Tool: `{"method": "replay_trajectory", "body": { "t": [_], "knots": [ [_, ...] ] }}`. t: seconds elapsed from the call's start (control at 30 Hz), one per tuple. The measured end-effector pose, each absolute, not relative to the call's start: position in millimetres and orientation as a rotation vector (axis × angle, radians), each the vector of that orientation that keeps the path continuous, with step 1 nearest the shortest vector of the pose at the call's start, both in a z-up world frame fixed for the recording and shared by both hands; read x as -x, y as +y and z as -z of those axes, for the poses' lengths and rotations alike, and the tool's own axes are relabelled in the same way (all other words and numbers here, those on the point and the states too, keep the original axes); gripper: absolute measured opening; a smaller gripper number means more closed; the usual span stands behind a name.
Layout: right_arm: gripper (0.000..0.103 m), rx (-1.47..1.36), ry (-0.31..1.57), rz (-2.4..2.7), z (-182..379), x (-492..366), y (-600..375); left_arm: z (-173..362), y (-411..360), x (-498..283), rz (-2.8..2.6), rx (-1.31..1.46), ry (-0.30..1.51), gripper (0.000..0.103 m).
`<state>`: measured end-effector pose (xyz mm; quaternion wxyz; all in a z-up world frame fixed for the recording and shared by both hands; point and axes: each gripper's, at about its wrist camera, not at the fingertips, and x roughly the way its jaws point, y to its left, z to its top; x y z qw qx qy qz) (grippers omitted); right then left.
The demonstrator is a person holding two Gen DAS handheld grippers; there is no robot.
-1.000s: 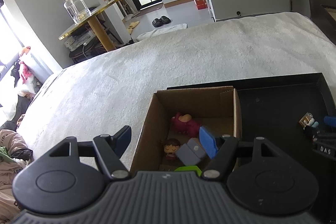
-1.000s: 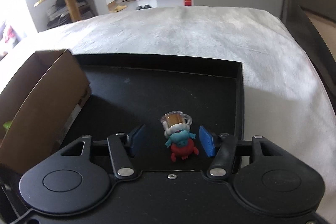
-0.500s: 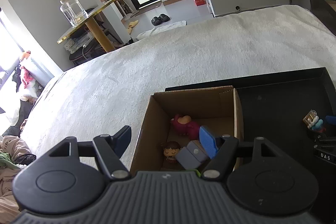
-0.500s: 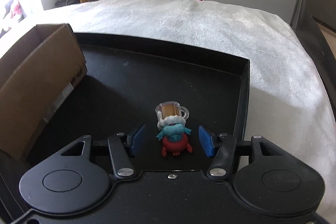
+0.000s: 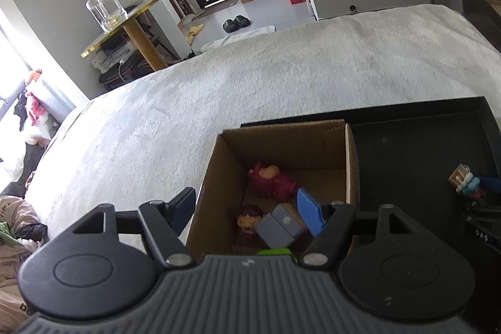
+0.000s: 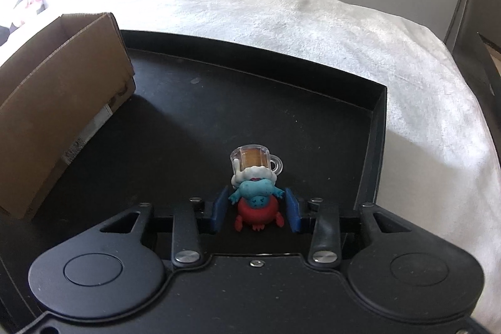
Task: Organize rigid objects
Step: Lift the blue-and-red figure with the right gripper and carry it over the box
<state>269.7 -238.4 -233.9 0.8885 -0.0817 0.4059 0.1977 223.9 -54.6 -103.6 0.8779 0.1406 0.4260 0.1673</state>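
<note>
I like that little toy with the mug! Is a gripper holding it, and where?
Yes. The right gripper pinches the toy by its red lower body. The left gripper holds nothing.

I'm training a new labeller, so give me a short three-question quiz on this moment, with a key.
1. True or false: the right gripper is shut on the toy figure.
2. Where does the cardboard box stand: A on the white cover, B in the black tray, C on the floor?
3. What does the left gripper hold?

Key: 1 true. 2 B. 3 Nothing; its jaws stand open over the box.
</note>
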Motion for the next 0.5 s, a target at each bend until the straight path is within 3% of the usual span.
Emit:
{"method": "replay_trajectory", "body": {
  "t": [0.5],
  "knots": [
    [0.038, 0.194, 0.784, -0.400, 197.4, -250.0, -221.8, 103.2, -29.5, -194.7, -0.327, -0.204, 0.895, 0.070]
  ]
}}
